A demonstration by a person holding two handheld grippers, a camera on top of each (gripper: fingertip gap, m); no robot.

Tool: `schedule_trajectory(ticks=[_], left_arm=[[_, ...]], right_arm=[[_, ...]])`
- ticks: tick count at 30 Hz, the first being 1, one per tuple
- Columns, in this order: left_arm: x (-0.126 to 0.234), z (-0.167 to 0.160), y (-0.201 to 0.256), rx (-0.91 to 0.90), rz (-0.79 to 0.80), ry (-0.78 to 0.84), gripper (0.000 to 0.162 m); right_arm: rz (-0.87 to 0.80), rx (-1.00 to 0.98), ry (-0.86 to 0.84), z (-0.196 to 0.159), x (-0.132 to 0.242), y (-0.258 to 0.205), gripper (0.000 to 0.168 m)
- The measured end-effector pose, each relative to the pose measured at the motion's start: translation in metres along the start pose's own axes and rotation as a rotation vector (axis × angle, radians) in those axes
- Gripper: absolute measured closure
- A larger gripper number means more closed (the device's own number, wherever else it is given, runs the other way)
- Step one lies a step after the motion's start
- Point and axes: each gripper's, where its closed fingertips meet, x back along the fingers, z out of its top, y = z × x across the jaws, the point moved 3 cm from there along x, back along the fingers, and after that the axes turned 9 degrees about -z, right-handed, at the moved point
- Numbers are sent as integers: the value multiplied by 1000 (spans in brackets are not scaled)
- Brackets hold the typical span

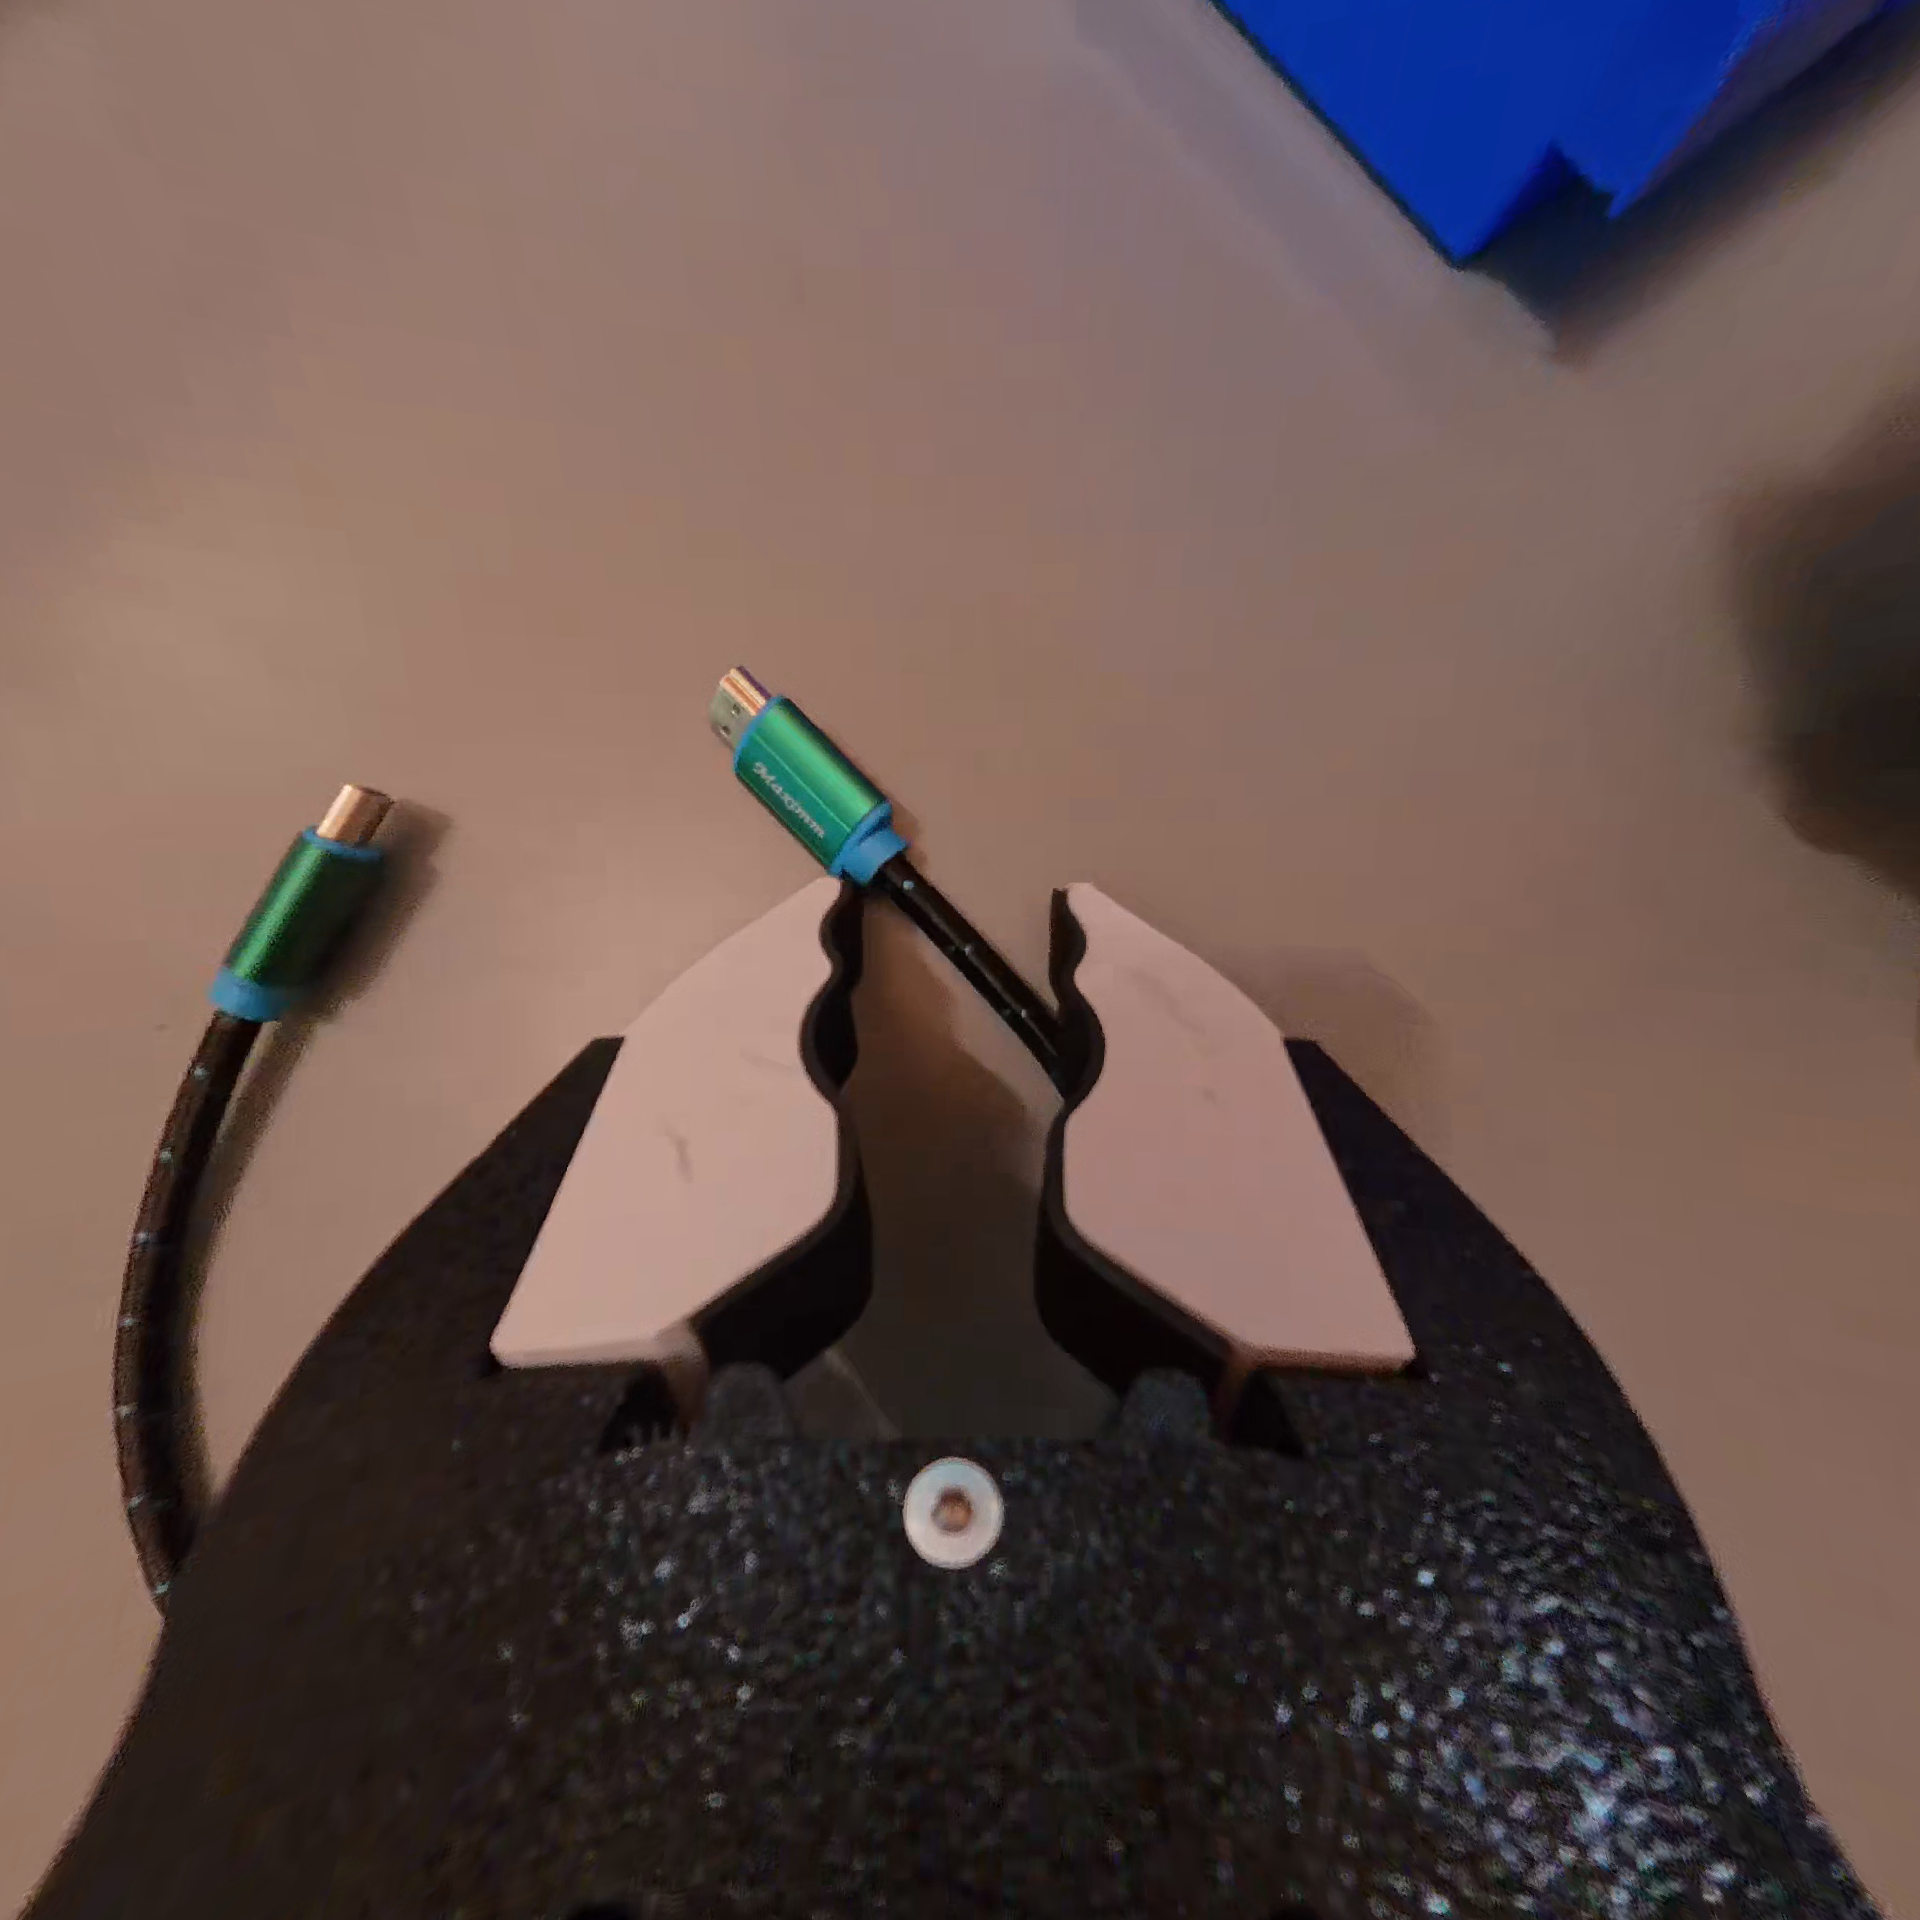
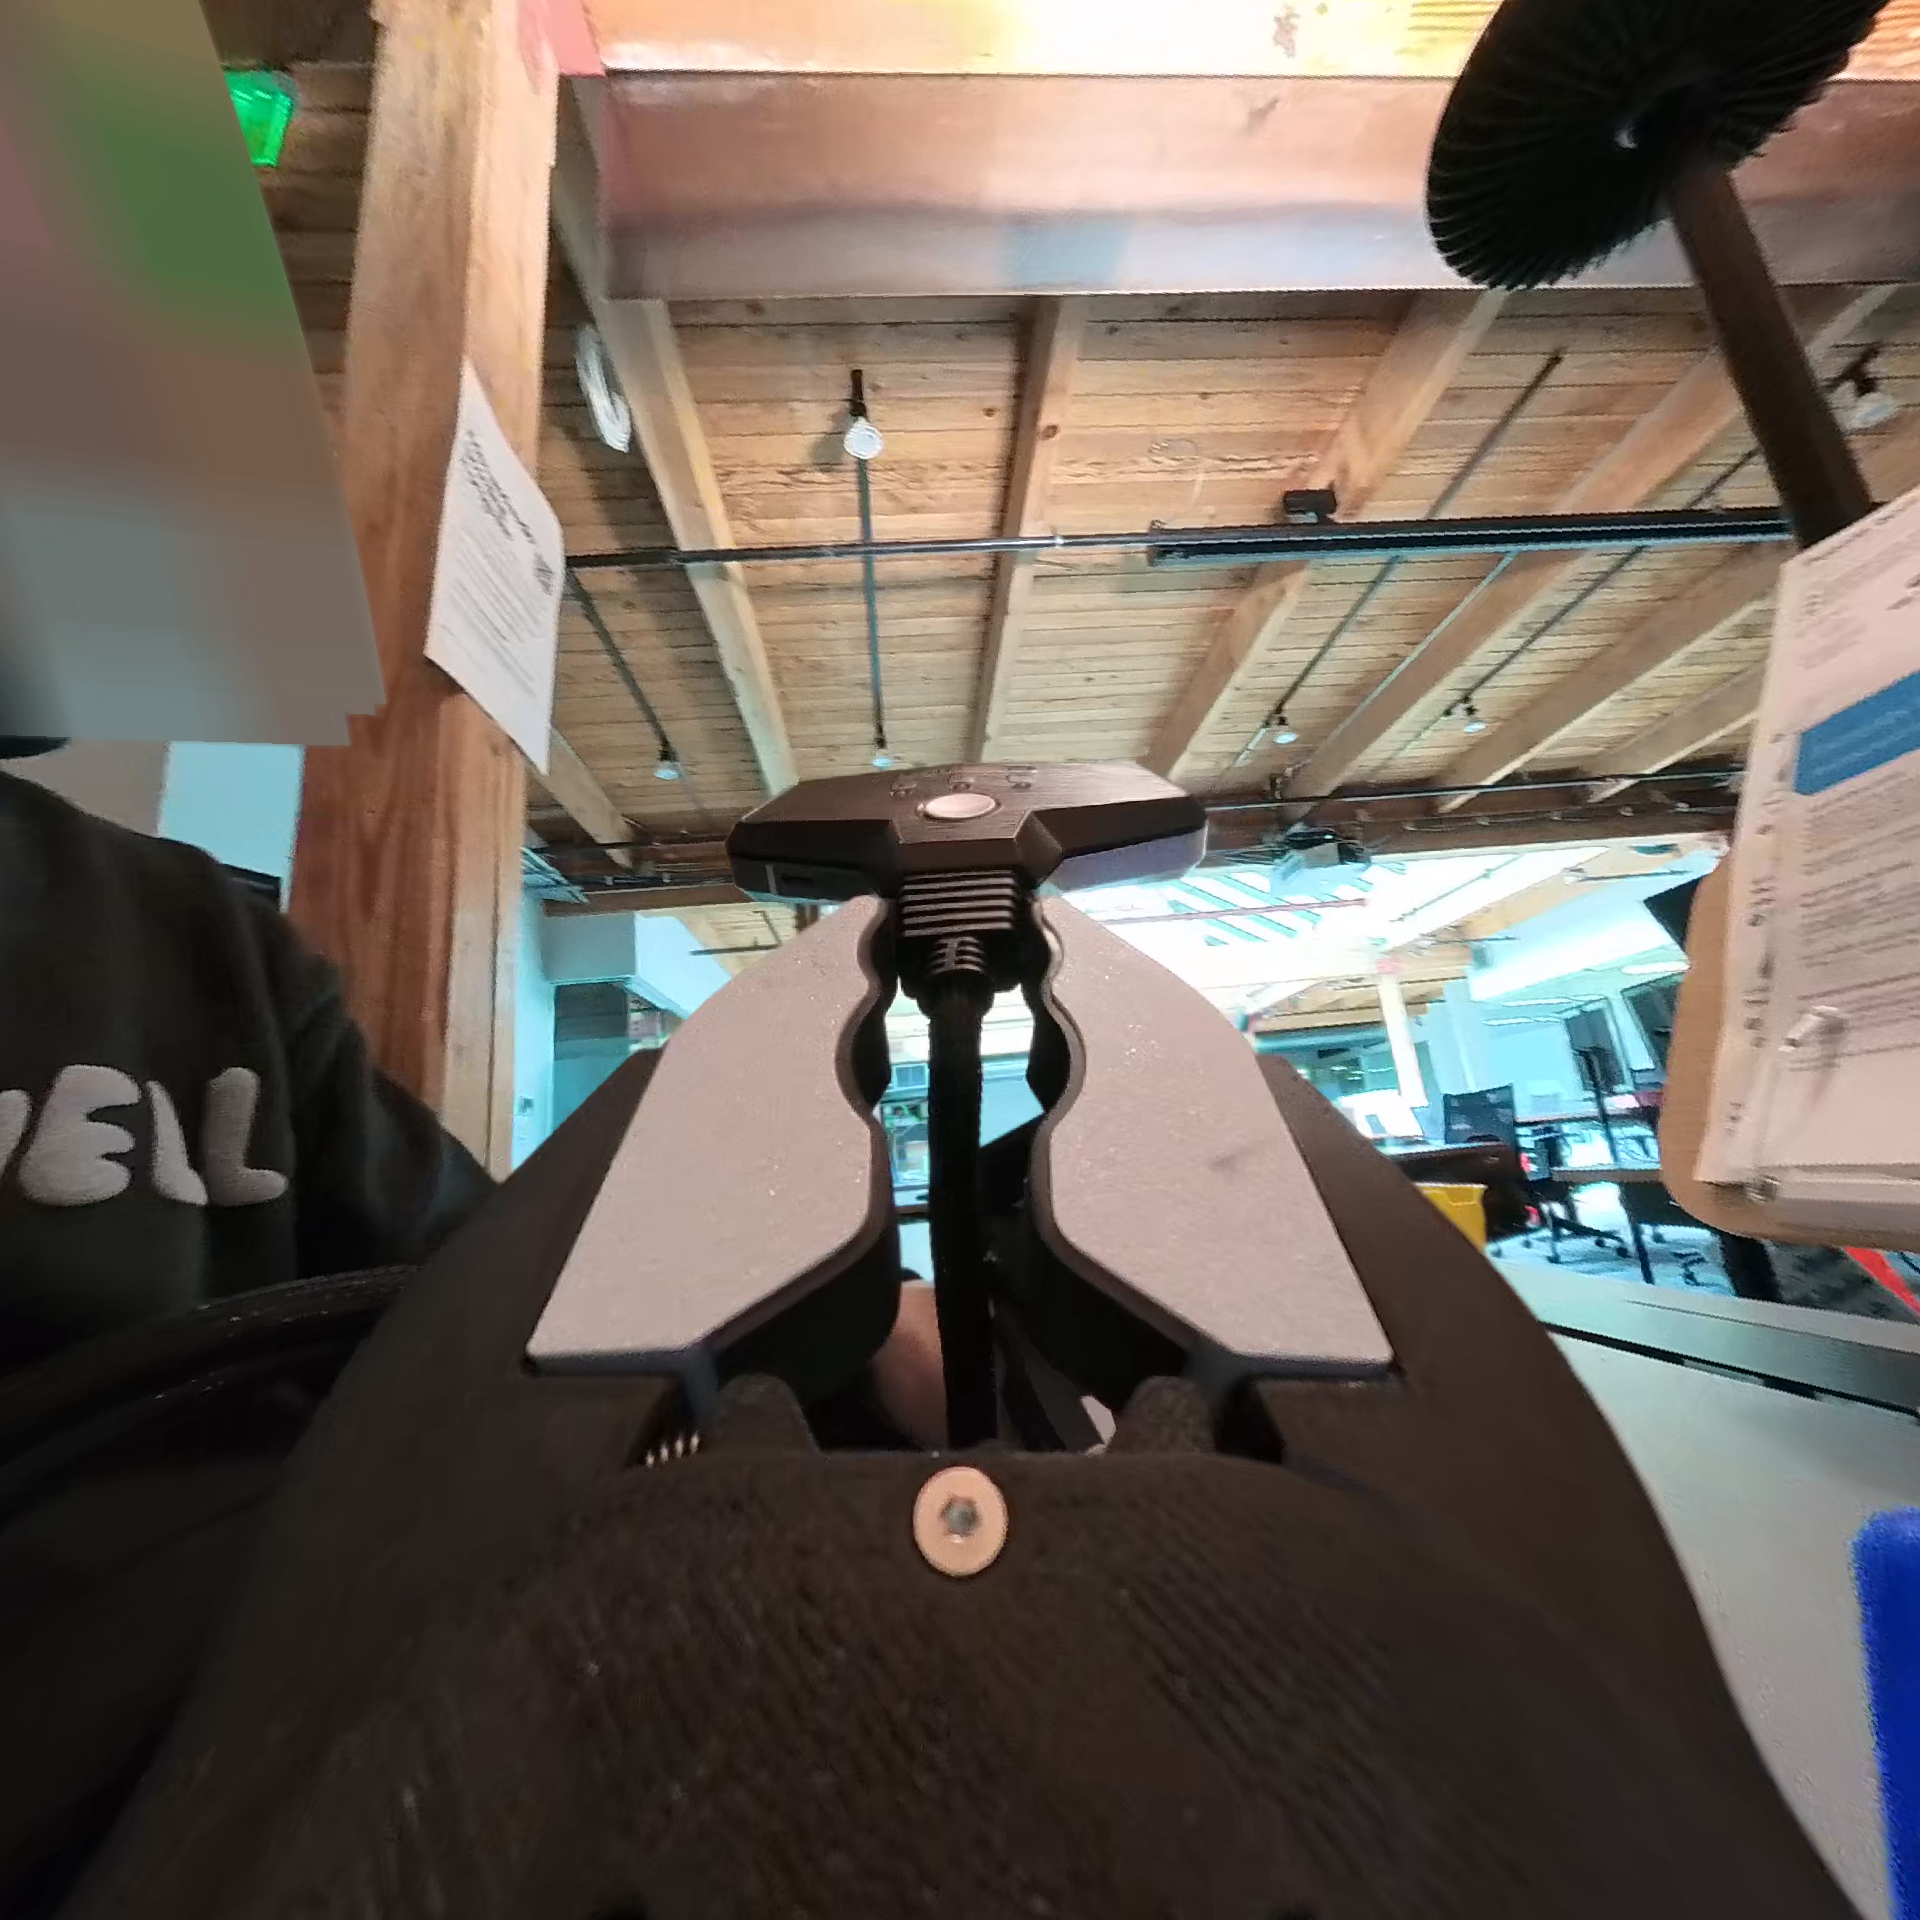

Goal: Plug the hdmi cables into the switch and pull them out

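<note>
In the left wrist view, two HDMI cables lie on the tan table [image 1: 727, 364]. One green-cased plug [image 1: 805, 779] lies just beyond my left gripper [image 1: 951, 899], and its black braided cable runs back between the fingers. The second green plug [image 1: 301, 914] lies to the left, with its cable curving under the gripper body. My left gripper is open and holds nothing. In the right wrist view, my right gripper [image 2: 961, 925] is shut on the ribbed cable neck of the black switch [image 2: 966, 831], holding it up in the air. The switch's own cable [image 2: 961, 1195] hangs down between the fingers.
A blue box [image 1: 1558, 104] stands at the table's far right, with a dark blurred shape [image 1: 1849, 675] at the right edge. In the right wrist view there is a person in a dark sweatshirt [image 2: 156, 1091] at left, a wooden post [image 2: 436, 416], a clipboard with papers [image 2: 1829, 883] at right, and a black ribbed disc on a pole [image 2: 1621, 135].
</note>
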Motion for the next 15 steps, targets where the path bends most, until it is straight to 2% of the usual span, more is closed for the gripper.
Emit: schedule_trajectory(ticks=[5, 15], left_arm=[[-2, 1, 2, -60, 13, 41, 139], [15, -5, 13, -175, -52, 36, 149]], right_arm=[[32, 13, -33, -5, -2, -5, 146], [-54, 31, -20, -3, 0, 6, 146]])
